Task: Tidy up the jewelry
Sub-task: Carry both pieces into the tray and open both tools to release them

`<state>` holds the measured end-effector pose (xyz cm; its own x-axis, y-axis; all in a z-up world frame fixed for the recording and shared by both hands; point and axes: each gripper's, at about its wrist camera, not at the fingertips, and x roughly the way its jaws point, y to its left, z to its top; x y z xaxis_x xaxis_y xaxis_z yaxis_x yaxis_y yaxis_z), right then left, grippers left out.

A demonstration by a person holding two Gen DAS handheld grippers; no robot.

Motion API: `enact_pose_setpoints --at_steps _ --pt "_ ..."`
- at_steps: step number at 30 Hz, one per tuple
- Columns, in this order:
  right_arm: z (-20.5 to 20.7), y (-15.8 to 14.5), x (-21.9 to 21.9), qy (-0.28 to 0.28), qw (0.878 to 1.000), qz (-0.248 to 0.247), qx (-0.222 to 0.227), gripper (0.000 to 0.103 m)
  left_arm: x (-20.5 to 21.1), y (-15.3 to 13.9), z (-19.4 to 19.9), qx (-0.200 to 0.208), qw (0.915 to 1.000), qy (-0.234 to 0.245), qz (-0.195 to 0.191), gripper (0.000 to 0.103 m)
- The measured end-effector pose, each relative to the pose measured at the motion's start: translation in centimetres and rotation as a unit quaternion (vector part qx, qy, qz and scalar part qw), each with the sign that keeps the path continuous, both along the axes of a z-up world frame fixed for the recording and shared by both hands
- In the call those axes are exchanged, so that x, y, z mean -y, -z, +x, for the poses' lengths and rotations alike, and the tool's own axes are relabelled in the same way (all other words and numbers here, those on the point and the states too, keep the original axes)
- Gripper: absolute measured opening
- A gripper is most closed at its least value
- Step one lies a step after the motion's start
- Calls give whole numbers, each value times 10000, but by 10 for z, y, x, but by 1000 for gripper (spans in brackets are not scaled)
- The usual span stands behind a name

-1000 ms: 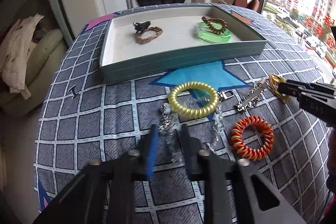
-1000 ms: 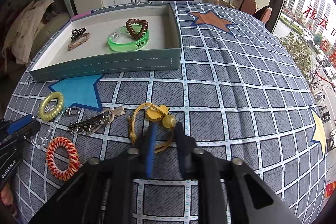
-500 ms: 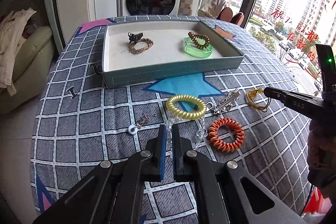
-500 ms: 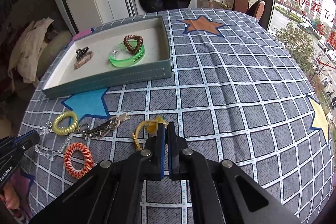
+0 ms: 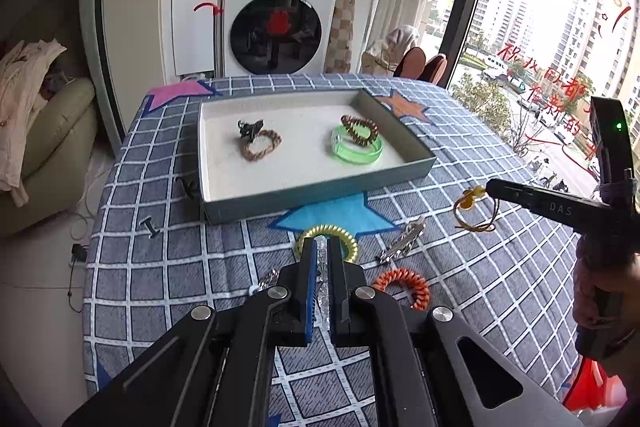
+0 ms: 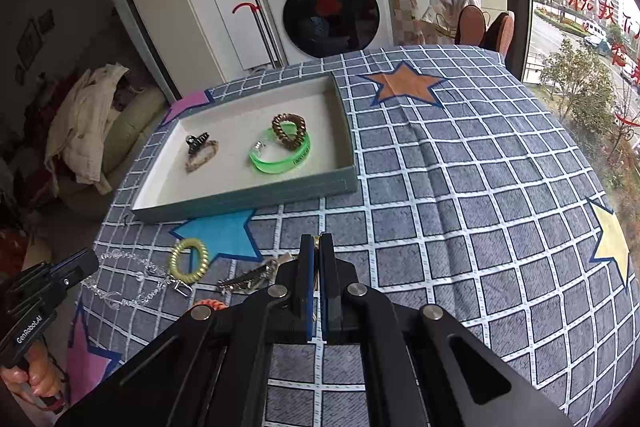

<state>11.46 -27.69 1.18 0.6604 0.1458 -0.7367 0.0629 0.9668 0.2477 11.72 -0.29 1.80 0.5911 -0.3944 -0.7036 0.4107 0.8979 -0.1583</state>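
A: Where is the jewelry?
B: A clear bead chain point(image 6: 132, 279) hangs pinched in the left gripper point(image 5: 322, 247); the right gripper point(image 6: 316, 247) clamps a yellow cord bracelet point(image 5: 474, 211), both above the checked cloth point(image 6: 460, 207).
A: Nearby?
B: The tray point(image 5: 320, 205) beyond; yellow coil point(image 6: 189, 261), orange coil point(image 5: 404, 287), and clip point(image 5: 402, 243) beneath. Both grippers tilt downward.

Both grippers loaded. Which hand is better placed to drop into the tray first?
Probably left. The left gripper, shut on the clear bead chain, lines up with the tray front wall. The right gripper, holding the yellow cord bracelet, sits off its right corner.
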Motion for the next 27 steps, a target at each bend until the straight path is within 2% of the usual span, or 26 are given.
enact_pose_setpoints --at_steps 10,17,23,27 --pt "20 -23 -13 -203 9996 62 162 3 3 -36 22 349 9992 42 -190 25" --pt "54 -37 -31 -402 9986 162 291 3 12 -58 54 561 9979 81 -318 25" --pt "91 -33 -48 -539 9974 402 266 2 24 -57 95 605 9977 34 -315 25" --pt "114 -21 -63 -665 9966 433 202 2 26 -43 119 518 9982 -114 -276 25"
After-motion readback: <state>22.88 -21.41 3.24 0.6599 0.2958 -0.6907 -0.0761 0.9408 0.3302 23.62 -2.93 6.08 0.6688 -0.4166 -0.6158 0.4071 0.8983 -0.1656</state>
